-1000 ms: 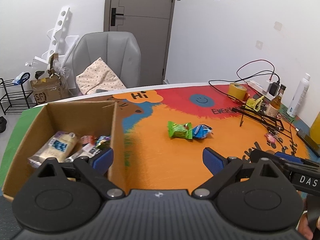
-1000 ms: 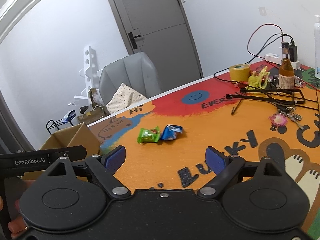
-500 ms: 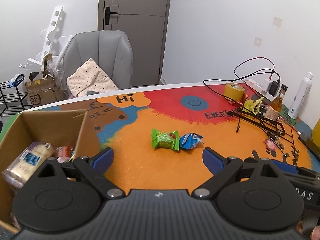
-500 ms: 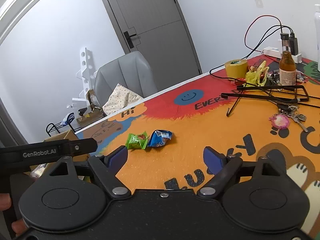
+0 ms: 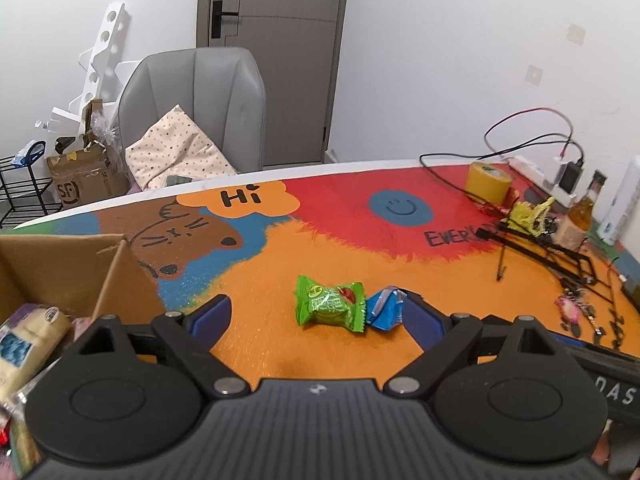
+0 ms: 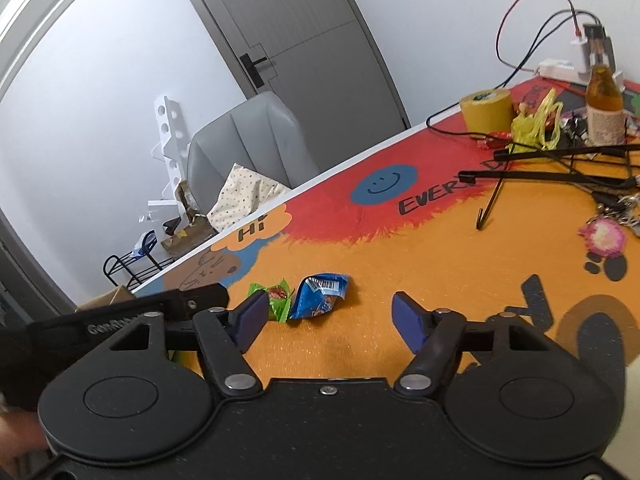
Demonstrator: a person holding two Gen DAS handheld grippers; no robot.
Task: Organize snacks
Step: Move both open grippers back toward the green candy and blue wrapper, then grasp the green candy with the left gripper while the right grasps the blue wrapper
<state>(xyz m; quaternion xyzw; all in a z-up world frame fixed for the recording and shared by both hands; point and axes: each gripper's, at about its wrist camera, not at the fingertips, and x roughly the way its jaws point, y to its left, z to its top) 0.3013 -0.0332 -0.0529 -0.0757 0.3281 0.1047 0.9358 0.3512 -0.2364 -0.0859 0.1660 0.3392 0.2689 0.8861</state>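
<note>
Yellow tape roll, amber bottle, grey chair.

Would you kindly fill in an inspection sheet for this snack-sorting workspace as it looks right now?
Surface: painted table, orange near the grippers.
Job's things: green snack touching blue snack; cardboard box holding snacks.
Clutter: tape roll, bottle, keys, black hangers.
Grippers: left gripper open, jaws closing; right gripper open, jaws closing, both empty.
Cables: red and black leads.
Surroundings: grey chair, door.
</note>
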